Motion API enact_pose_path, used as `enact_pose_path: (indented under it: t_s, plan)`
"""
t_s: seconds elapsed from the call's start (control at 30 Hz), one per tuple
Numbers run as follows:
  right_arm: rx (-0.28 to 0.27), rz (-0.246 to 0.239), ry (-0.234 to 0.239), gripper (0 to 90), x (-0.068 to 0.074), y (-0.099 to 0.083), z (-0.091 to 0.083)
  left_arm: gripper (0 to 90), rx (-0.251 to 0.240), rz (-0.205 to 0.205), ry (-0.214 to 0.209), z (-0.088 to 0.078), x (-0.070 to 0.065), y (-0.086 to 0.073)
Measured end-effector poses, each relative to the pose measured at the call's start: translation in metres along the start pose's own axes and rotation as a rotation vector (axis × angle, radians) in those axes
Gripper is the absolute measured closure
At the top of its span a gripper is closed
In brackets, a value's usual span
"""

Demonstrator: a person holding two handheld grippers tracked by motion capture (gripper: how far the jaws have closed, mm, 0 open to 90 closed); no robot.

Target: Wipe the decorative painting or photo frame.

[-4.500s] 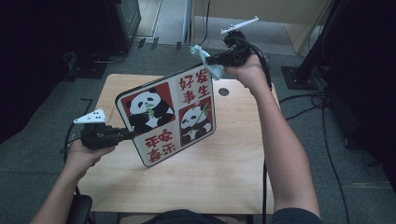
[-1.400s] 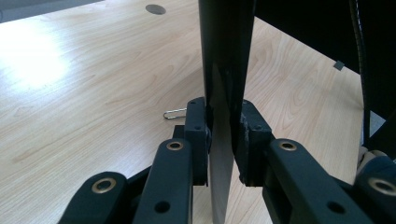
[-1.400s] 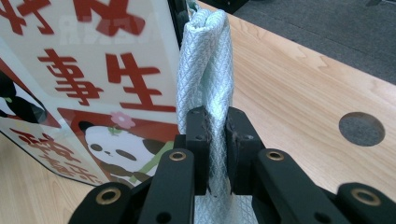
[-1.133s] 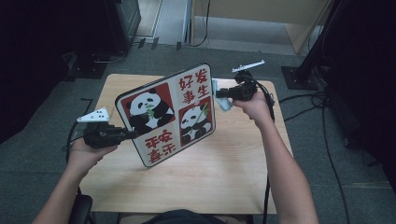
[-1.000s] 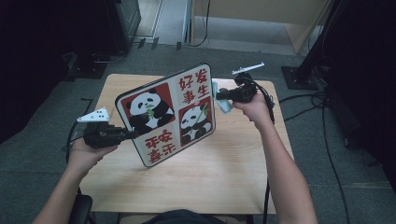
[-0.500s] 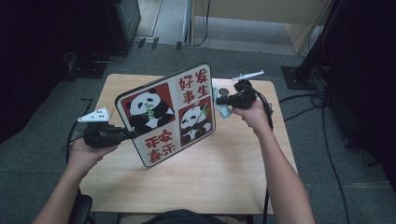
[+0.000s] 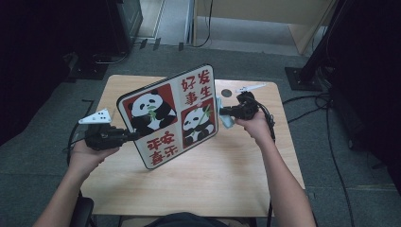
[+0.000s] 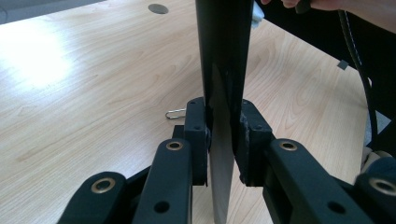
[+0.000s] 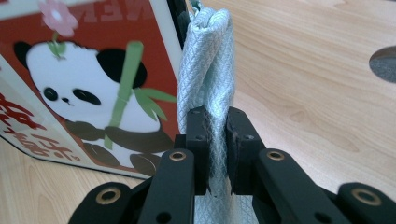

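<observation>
Above the wooden table (image 7: 203,184), the panda board (image 7: 170,116) reads 好好生 and 平安喜乐. The left gripper (image 7: 130,137) clamps its 9 o'clock edge; the right gripper (image 7: 222,112), at 3 o'clock, pinches a pale cloth (image 9: 205,79) against it.

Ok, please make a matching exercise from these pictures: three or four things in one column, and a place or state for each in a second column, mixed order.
Things:
1. square panda picture board with red panels
2. folded pale blue quilted cloth
3. small silver wire clip
4. round grey hole in the light wooden table

Places or states:
A. lying flat on the table top
B. clamped at its edge by the left tongs, held up tilted
C. near the table's far edge
D. pinched in the right tongs, beside the board's edge

Pairs: 1-B, 2-D, 3-A, 4-C
</observation>
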State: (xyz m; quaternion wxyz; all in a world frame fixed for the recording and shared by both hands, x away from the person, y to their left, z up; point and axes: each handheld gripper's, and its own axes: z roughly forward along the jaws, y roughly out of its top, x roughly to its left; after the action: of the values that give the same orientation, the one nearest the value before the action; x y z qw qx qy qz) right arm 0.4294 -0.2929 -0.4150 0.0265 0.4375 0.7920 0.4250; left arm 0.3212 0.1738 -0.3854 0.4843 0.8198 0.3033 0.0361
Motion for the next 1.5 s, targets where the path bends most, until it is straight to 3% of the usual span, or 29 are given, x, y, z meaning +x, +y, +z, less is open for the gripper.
enact_pose_path:
  t_s: [0.43, 0.87, 1.03, 1.2, 1.5]
  plan:
    - [0.042, 0.018, -0.017, 81.2, -0.005, -0.022, 0.013, 76.7, -0.001, 0.006, 0.004, 0.000, 0.000, 0.000]
    - [0.043, 0.053, -0.042, 81.2, -0.008, -0.047, 0.024, 77.1, 0.005, 0.005, 0.005, 0.000, -0.002, 0.000]
    - [0.045, 0.043, -0.051, 81.2, -0.009, -0.053, 0.025, 77.2, 0.007, 0.008, 0.004, -0.001, -0.003, -0.001]
    - [0.044, 0.046, -0.067, 81.2, -0.009, -0.060, 0.023, 77.2, 0.009, 0.005, 0.006, -0.001, -0.004, -0.001]
    - [-0.010, 0.045, -0.126, 81.1, -0.015, -0.062, 0.007, 76.9, 0.006, 0.004, 0.004, -0.001, -0.005, -0.001]
